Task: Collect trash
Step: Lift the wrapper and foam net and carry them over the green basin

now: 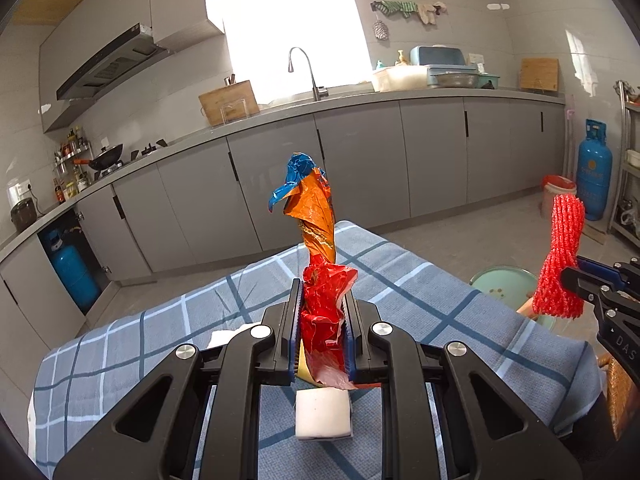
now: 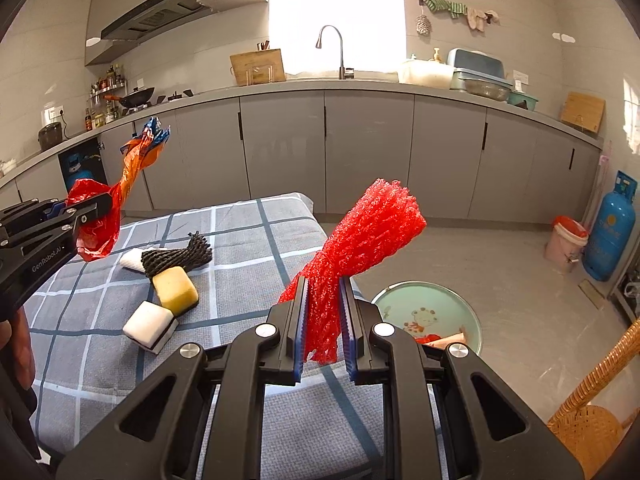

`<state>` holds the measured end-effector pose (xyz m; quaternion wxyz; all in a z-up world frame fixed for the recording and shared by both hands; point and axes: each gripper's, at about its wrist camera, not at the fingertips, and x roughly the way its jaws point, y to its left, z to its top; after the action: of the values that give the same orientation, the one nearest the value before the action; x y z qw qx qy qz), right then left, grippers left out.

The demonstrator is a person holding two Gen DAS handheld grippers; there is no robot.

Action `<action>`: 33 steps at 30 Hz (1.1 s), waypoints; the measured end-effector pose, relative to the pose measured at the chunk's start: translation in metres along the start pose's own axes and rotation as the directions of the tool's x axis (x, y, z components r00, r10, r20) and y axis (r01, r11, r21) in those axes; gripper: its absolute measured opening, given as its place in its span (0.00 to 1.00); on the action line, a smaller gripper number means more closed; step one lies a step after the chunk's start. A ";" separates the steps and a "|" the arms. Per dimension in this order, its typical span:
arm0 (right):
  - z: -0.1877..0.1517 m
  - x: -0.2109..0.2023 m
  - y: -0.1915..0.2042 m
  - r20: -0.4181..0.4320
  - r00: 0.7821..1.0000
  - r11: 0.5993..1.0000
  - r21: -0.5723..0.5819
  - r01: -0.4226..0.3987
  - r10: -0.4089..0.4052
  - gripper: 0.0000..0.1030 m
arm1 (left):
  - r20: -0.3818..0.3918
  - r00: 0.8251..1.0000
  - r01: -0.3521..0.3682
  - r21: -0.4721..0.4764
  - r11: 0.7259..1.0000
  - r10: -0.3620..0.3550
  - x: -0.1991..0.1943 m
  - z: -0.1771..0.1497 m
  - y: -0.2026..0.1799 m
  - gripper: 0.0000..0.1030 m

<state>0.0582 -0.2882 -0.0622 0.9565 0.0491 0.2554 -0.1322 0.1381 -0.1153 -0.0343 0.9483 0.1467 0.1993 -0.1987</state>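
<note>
My left gripper (image 1: 322, 300) is shut on a twisted red, orange and blue snack wrapper (image 1: 316, 220) that sticks up above the checked tablecloth (image 1: 420, 280). My right gripper (image 2: 325, 292) is shut on a red foam fruit net (image 2: 368, 236), held over the table's right edge. Each gripper shows in the other's view: the right gripper (image 1: 568, 280) with the red net (image 1: 560, 260), the left gripper (image 2: 102, 204) with the wrapper (image 2: 132, 168). A pale green bin (image 2: 436, 300) stands on the floor to the right of the table, with some scraps inside.
On the cloth (image 2: 248, 240) lie a black foam net (image 2: 180, 256), a yellow sponge (image 2: 174, 286) and a white-and-black sponge (image 2: 150, 328). A white sponge (image 1: 324, 412) lies under my left gripper. A wicker chair (image 2: 596, 408) is at right; grey cabinets (image 2: 360, 144) and a blue gas cylinder (image 2: 610, 232) beyond.
</note>
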 end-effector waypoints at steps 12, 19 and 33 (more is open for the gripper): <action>0.004 0.005 -0.024 0.004 0.999 0.999 0.023 0.041 -0.042 0.16 | 0.024 0.999 0.035 0.026 0.999 -0.035 0.011 0.016 -0.020 0.17; 0.006 0.010 -0.039 0.000 0.998 0.997 0.035 0.070 -0.070 0.16 | 0.032 0.997 0.070 0.040 0.997 -0.072 0.020 0.024 -0.037 0.17; 0.010 0.022 -0.084 -0.016 0.989 0.986 0.076 0.145 -0.144 0.16 | 0.030 0.989 0.144 0.075 0.987 -0.146 0.042 0.036 -0.075 0.17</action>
<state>0.0578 -0.3749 -0.0671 0.9405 0.0680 0.2578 -0.2108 0.1518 -0.2075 -0.0357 0.9288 0.1625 0.1851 -0.2768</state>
